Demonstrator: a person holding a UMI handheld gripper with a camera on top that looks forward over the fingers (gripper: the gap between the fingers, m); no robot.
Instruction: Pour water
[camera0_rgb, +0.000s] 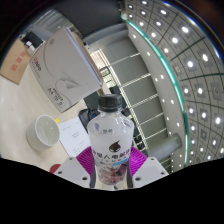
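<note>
While the view is tilted steeply, so that ceiling and table both show, the gripper (110, 172) has its two fingers closed against the sides of a clear plastic bottle (110, 140), one magenta pad (84, 162) pressing each flank low on the body. That bottle stands upright along the fingers, lifted off the table, with a black cap (108, 102) on top and a white label bearing red and dark print around its middle. Its lower part is hidden between the fingers.

Just beside the bottle, toward the near part of the table (25, 95), a small white cup (47, 132) stands open-mouthed on the pale surface, apart from the bottle. A sheet of paper (70, 135) with faint print lies between cup and bottle. Farther along the table sits a large white box-shaped machine (62, 62), tilted in this view, and beyond it, near the table's far edge, a cardboard box (15, 65) with red print.

Past the bottle, glass partitions (135, 75) with dark frames run across the room, under a ceiling (180, 45) dotted with rows of round lights and edged by a curved green strip.
</note>
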